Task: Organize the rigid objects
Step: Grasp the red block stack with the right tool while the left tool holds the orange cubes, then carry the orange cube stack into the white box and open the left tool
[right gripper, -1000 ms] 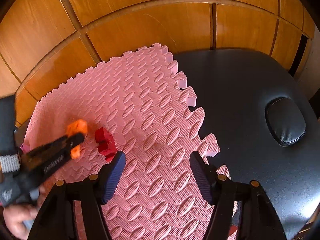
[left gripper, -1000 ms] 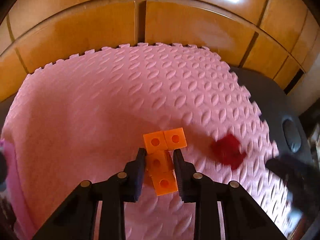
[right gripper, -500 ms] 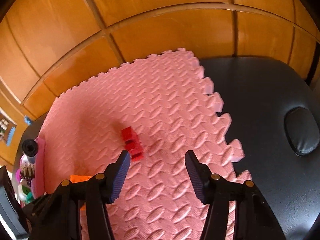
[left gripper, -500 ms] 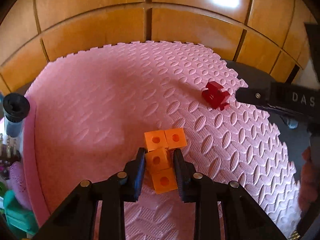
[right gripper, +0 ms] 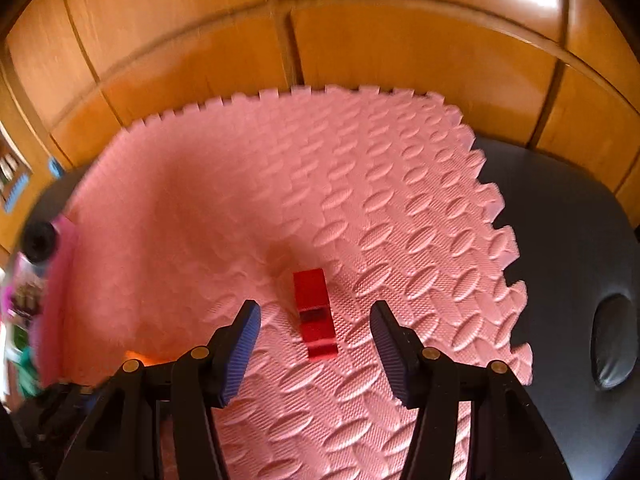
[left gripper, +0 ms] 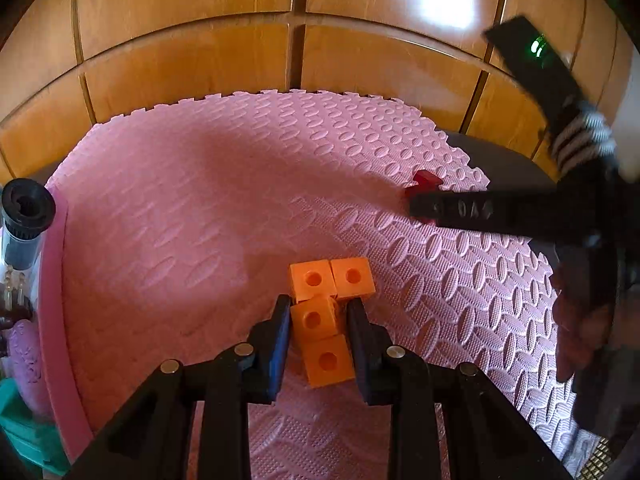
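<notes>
An orange piece made of several joined cubes with round holes hangs just above the pink foam mat. My left gripper is shut on its middle cube. A small red block piece lies on the mat. My right gripper straddles it, its jaws closing but still wide apart, the blue pads clear of the piece. In the left wrist view the red piece shows behind one black finger of the right gripper.
The mat lies on a black padded table with an oval cushion at the right. Wooden panels stand behind. A black-capped tube and a raised pink edge with clutter sit at the left.
My right gripper has swung left and rolled, bringing the red piece between its fingers. The left gripper slid left with the orange piece, then held still.
</notes>
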Tool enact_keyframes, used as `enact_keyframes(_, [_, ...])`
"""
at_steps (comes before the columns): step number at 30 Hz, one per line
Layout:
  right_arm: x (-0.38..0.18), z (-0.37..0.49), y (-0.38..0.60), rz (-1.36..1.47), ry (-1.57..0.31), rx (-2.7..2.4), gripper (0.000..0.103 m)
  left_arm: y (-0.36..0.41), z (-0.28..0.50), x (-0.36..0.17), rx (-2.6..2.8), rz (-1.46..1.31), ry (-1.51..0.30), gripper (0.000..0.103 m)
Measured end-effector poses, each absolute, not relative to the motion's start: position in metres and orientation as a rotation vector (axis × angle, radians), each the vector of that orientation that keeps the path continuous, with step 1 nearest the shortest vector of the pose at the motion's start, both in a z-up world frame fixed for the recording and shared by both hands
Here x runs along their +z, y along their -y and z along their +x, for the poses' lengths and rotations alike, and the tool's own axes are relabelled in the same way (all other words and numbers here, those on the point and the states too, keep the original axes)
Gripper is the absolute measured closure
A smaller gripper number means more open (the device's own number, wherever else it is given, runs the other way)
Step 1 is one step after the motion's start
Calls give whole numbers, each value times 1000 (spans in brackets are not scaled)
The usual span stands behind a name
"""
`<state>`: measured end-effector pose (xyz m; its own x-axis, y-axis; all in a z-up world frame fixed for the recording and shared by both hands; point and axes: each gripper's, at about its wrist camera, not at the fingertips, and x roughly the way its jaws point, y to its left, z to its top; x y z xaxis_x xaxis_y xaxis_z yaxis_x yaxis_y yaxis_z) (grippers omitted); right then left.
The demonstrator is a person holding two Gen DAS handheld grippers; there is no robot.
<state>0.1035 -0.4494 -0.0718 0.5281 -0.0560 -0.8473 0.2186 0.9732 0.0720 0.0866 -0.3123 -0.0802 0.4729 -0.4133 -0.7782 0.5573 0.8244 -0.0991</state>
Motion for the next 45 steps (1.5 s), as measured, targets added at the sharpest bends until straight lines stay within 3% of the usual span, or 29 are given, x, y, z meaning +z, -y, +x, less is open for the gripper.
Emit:
enact_keyframes(17, [-79, 46, 450, 307, -940, -69, 88, 310, 85, -78, -596, 156, -901, 75])
enact_keyframes(29, [-80, 49, 421, 102, -869, -127, 88, 304, 82, -71, -546, 170, -878, 75])
enact_keyframes(45, [-80, 52, 423, 116, -862, -127, 88, 263, 52, 3, -546, 123, -724, 75])
